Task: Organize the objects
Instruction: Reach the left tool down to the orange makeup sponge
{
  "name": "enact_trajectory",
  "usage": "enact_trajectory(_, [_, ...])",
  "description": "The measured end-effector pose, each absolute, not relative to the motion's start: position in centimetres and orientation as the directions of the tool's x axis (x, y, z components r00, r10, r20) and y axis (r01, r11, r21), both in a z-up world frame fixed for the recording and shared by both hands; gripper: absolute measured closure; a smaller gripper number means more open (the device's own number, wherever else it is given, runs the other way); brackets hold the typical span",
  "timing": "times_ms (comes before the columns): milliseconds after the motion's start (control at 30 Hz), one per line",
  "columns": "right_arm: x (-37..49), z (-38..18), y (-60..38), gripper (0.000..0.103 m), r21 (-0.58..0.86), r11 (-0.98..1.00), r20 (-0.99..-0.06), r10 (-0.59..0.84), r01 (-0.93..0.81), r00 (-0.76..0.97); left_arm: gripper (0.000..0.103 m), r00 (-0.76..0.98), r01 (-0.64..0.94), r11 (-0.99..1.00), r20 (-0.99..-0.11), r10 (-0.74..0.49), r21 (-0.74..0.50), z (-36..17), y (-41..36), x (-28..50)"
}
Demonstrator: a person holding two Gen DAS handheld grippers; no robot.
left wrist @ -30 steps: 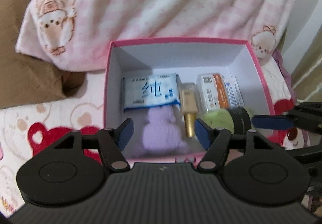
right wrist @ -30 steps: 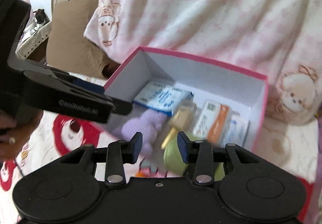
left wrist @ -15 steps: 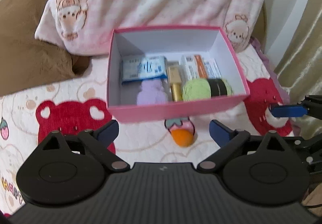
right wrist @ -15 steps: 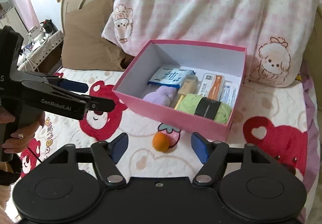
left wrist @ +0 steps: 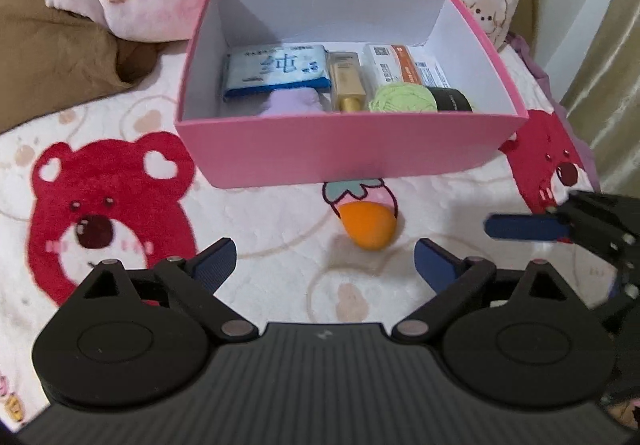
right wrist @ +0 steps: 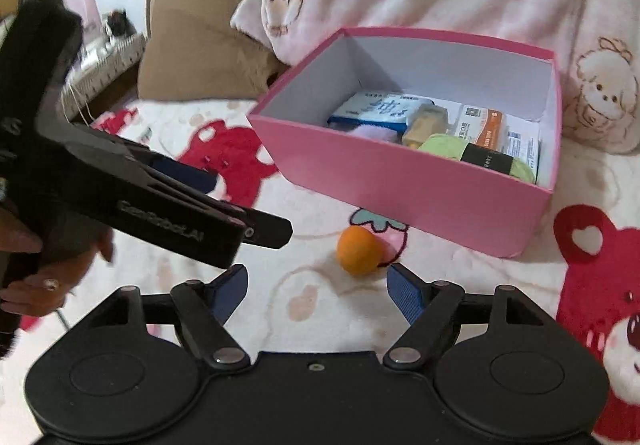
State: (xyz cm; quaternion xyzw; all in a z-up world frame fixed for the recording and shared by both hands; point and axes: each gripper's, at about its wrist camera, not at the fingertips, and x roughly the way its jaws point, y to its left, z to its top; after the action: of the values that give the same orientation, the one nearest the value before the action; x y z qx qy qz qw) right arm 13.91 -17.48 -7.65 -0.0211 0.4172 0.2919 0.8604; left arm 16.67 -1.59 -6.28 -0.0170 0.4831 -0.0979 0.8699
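A bear-print blanket [left wrist: 120,173] is lying under a pink box [left wrist: 352,149] that is holding a blue tissue pack [left wrist: 276,71], green yarn [left wrist: 402,99] and a gold bottle [left wrist: 347,85]. The left gripper [left wrist: 324,265] and right gripper [right wrist: 316,291] are both hovering with fingers spread, gripping nothing. An orange sponge [left wrist: 368,225] is sitting just before the box.

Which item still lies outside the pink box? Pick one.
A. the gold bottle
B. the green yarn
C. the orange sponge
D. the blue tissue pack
C: the orange sponge lies on the blanket in front of the pink box's near wall, while the yarn, bottle and tissue pack sit inside.
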Motion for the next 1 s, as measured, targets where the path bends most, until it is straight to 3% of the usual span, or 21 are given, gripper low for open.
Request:
enact_trajectory(433, [15.6, -14.6, -15.0, 0.023, 0.060, 0.836, -0.670, 0.440, -0.546, 0.599, 0.009, 0.571, 0.130, 0.973, -0.788, -0.229, -0.189, -12.3, -1.1, 18.0])
enact_trajectory(533, [16.1, -15.7, -14.7, 0.031, 0.060, 0.853, -0.664, 0.422, -0.518, 0.617, 0.009, 0.598, 0.122, 0.959, -0.753, -0.277, -0.255, -13.1, -1.1, 18.4])
enact_trajectory(633, [16.4, -16.1, -14.8, 0.050, 0.066, 0.869, -0.654, 0.409, -0.491, 0.637, 0.009, 0.582, 0.121, 0.941, -0.746, -0.325, -0.315, -14.1, -0.9, 18.9])
enact_trajectory(733, [16.6, -16.1, -15.1, 0.060, 0.102, 0.867, -0.646, 0.431, -0.488, 0.630, 0.020, 0.578, 0.132, 0.937, -0.743, -0.337, -0.322, -14.4, -1.1, 19.2])
enact_trajectory(1000, [15.8, -16.6, -15.0, 0.062, 0.092, 0.883, -0.642, 0.406, -0.460, 0.651, 0.066, 0.507, 0.155, 0.898, -0.748, -0.429, -0.411, -14.5, -2.2, 19.8])
